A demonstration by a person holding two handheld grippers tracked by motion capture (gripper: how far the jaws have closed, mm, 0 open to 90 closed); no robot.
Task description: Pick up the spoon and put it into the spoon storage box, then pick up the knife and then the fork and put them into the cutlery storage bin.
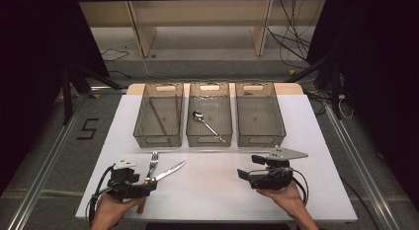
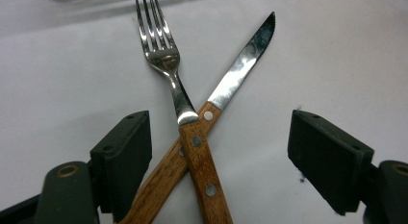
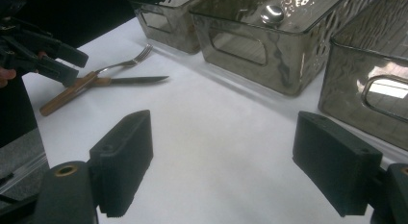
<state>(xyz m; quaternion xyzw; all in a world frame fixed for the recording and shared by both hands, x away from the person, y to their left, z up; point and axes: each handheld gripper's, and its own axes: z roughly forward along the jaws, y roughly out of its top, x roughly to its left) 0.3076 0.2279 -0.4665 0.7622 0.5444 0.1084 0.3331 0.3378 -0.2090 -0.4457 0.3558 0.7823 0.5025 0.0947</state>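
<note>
1. Fork (image 2: 166, 65) and knife (image 2: 240, 65) are seen crossed on the white surface (image 1: 217, 185), straight ahead of the left tongs (image 2: 219, 156), whose jaws are spread wide with nothing pressed between them.
2. The crossing of the two wooden handles is framed between those jaws; the fork's handle is laid over the knife's.
3. The fork's long axis is run away from the tongs, tines outward; the knife's is slanted, blade tip up and to the right in the left gripper view.
4. The right tongs (image 1: 245, 174) are held open and empty, well apart from the cutlery.
5. The left hand (image 1: 111, 210) is judged nearer, so the pick-up is probably its job.
6. Three bins (image 1: 159, 136) are set beyond.
</note>
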